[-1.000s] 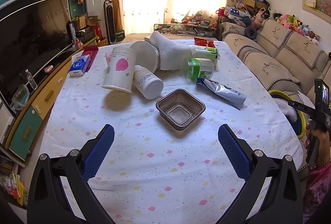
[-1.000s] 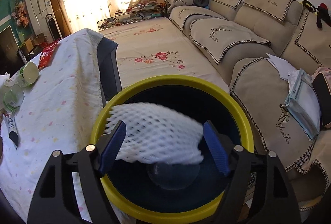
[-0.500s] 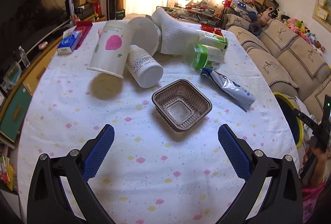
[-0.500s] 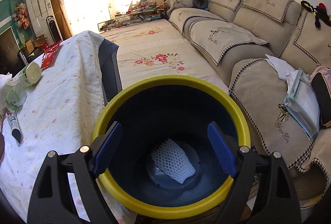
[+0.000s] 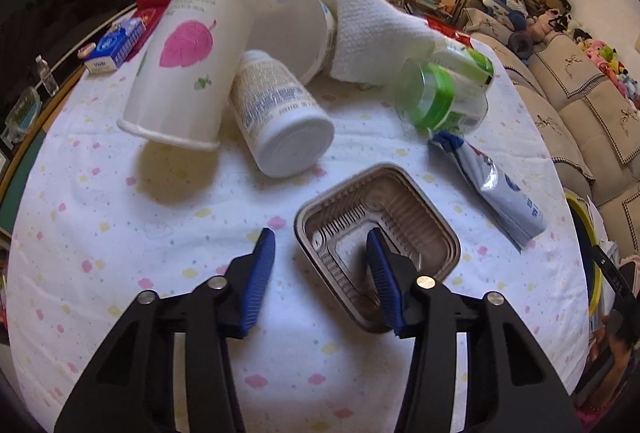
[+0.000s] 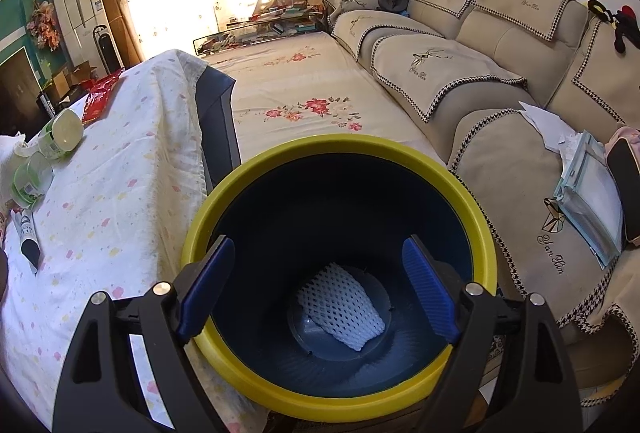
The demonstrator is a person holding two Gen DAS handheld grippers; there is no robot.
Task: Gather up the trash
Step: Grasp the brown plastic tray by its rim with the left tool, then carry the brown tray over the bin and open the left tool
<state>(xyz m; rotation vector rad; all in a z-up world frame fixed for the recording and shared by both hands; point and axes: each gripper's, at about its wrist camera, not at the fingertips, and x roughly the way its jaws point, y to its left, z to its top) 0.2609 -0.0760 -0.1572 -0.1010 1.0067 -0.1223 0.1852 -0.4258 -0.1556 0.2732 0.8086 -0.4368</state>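
A brown plastic tray [image 5: 396,201] lies on the spotted tablecloth [image 5: 160,233]. My left gripper [image 5: 322,273] is low over the tray's near left wall, one finger inside the tray and one outside, jaws narrowed but apart from the wall. My right gripper [image 6: 320,289] is open and empty above the yellow-rimmed dark blue bin [image 6: 340,149]. A white foam net [image 6: 340,307] lies on the bin's bottom.
Beyond the tray lie a white paper cup [image 5: 180,65], a white bottle [image 5: 280,113], a white cloth [image 5: 372,33], green-lidded clear jars [image 5: 440,97] and a squeezed tube [image 5: 496,189]. A beige sofa [image 6: 500,73] stands right of the bin.
My left gripper dropped toward the brown tray and narrowed its jaws around the tray's wall. The foam net left my right gripper and fell into the bin; the right jaws opened.
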